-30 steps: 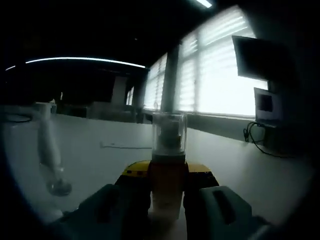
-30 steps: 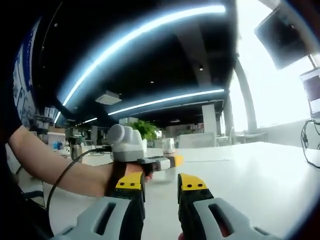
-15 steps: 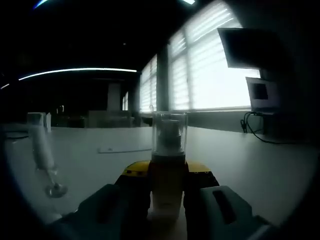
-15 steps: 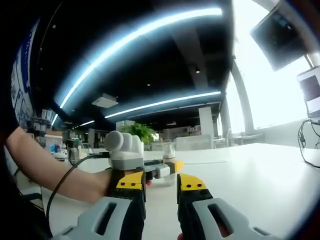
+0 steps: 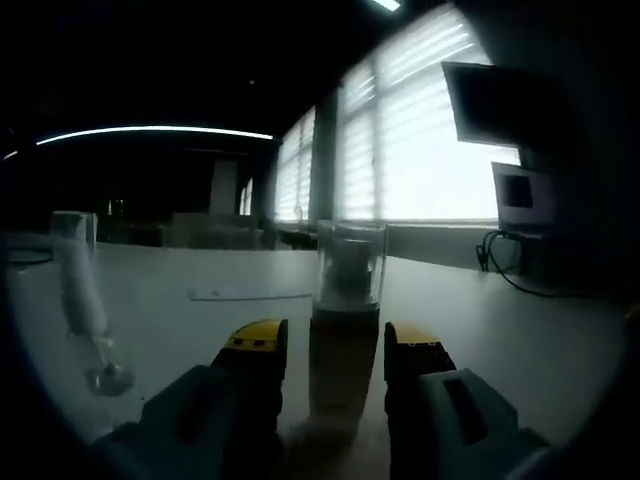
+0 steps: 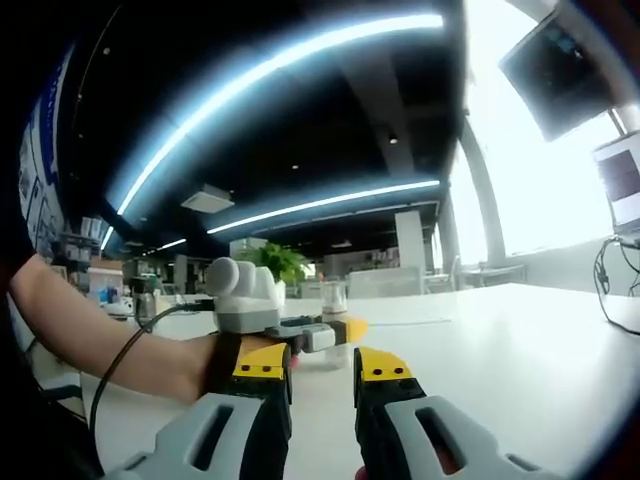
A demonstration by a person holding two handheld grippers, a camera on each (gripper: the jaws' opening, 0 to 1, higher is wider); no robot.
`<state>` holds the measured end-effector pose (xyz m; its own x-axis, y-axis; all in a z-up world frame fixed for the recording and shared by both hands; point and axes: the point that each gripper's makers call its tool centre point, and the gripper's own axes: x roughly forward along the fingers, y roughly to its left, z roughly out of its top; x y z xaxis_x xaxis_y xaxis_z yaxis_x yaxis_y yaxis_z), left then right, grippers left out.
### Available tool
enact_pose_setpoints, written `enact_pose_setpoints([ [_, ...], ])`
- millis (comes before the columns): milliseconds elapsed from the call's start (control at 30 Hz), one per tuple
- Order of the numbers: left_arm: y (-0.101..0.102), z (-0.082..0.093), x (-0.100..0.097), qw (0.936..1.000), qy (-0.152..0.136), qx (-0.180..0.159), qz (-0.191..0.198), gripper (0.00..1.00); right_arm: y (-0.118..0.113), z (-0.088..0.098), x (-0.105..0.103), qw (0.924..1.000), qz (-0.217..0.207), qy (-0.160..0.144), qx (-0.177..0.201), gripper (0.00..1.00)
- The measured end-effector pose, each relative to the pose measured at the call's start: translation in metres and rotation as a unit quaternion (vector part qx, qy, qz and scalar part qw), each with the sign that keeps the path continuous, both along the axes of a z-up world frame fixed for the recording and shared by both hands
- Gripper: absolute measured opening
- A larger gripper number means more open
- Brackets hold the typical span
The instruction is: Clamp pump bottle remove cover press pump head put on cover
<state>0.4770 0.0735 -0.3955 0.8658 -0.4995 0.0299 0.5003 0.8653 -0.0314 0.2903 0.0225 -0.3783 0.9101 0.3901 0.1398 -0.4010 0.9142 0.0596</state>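
Released since a moment ago, left hand-held gripper (image 5: 335,345) jaws flank the capped pump bottle (image 5: 345,330) with gaps; right hand-held gripper (image 6: 322,370) gapes empty.

Bottle (image 5: 345,350) upright on table (image 5: 530,340), between left gripper (image 5: 335,360) jaws, gaps either side. Cover (image 5: 350,265) on bottle top. Left of bottle: glass (image 5: 85,315), well apart. Behind bottle: paper (image 5: 250,293) flat on table. Right of bottle, at table's far edge: monitor (image 5: 520,195), cable (image 5: 500,270).
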Motion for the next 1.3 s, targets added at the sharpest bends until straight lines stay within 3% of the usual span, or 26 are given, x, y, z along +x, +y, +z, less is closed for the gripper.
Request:
enact_pose_setpoints([
  [300, 0.001, 0.001, -0.008, 0.9997, 0.013, -0.001, -0.022, 0.39, 0.001, -0.001, 0.001, 1.0000, 0.002, 0.003, -0.003, 0.20],
  [433, 0.003, 0.004, -0.015, 0.9971, -0.012, 0.046, -0.059, 0.41, 0.001, -0.002, 0.001, 1.0000, 0.002, 0.004, -0.003, 0.20],
  [667, 0.022, 0.020, -0.030, 0.9959, -0.015, 0.045, -0.077, 0.42, 0.002, -0.003, 0.001, 1.0000, 0.003, 0.004, -0.007, 0.20],
  [867, 0.032, 0.024, -0.039, 0.9944, -0.025, 0.058, -0.084, 0.42, 0.002, -0.004, 0.001, 0.9999, 0.003, 0.006, -0.011, 0.20],
  [1067, 0.039, 0.044, -0.071, 0.9918, -0.035, 0.042, -0.115, 0.41, 0.003, -0.005, 0.001, 0.9999, 0.007, 0.007, -0.012, 0.20],
  [1300, 0.057, 0.041, -0.095, 0.9902, -0.024, 0.043, -0.131, 0.42, 0.003, -0.006, 0.002, 0.9998, 0.007, 0.008, -0.014, 0.20],
])
